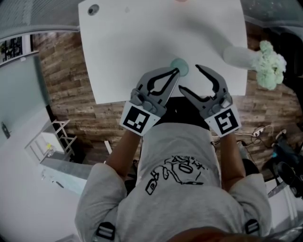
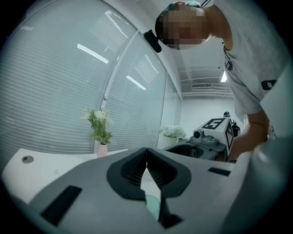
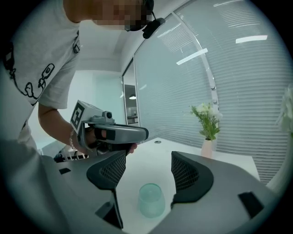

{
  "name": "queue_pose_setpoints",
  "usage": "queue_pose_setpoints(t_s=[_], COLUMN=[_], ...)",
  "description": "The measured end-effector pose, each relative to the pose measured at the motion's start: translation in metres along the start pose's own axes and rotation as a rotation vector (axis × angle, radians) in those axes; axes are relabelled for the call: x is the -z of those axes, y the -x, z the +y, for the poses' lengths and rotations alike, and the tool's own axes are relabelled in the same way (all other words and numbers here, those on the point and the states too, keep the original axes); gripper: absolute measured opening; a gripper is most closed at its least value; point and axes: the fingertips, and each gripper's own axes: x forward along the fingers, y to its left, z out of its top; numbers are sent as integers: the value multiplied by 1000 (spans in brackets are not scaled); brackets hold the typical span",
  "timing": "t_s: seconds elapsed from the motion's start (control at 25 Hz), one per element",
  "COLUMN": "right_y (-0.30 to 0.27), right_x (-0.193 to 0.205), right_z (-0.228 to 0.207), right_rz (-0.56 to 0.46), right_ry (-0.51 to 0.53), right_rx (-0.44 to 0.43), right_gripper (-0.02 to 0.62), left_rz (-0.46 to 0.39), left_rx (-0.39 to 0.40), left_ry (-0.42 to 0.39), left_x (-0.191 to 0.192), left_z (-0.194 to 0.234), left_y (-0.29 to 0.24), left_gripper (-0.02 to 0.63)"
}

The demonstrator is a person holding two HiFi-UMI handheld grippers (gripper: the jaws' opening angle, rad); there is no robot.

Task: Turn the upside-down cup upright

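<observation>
Cup [image 3: 151, 199], pale green and translucent, is found on the white surface [image 1: 142, 42] near its front edge. It appears to stand mouth-down, though its rim is too blurred for certainty. Most of the head view is taken up by that surface, whose far edge is cut off by the frame; a small round hole [image 1: 93, 8] is set near its far left corner. The lower part of that view is filled by the person's grey printed shirt [image 1: 180, 165].

The left gripper [image 1: 175, 72] is held with its jaws pressed together and nothing gripped. Part of the cup is covered by its tip in the head view, and whether the two touch cannot be told. In the left gripper view only a sliver of green is seen through the gap below the closed pads.

The right gripper [image 1: 189, 78] is held with its jaws spread wide. In the right gripper view the cup is framed between them, clear of both pads.

A vase [image 1: 239, 56] of pale flowers [image 1: 270, 64] is placed at the surface's right edge, well apart from the cup, and is blurred in the head view.
</observation>
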Motion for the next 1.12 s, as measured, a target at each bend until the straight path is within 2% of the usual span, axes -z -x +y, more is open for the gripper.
queue_pose_setpoints(t_s=[0.6,1.12], right_y=[-18,-37], right_x=[39,69], right_z=[0,-6], right_rz=[50,90], right_ry=[2,16], right_rx=[-3,-31], right_gripper=[345,350], left_rz=[6,25], left_rx=[-9,-24], left_ry=[9,13], left_x=[33,57], left_z=[12,28], left_y=[-3,-9], left_gripper=[5,5])
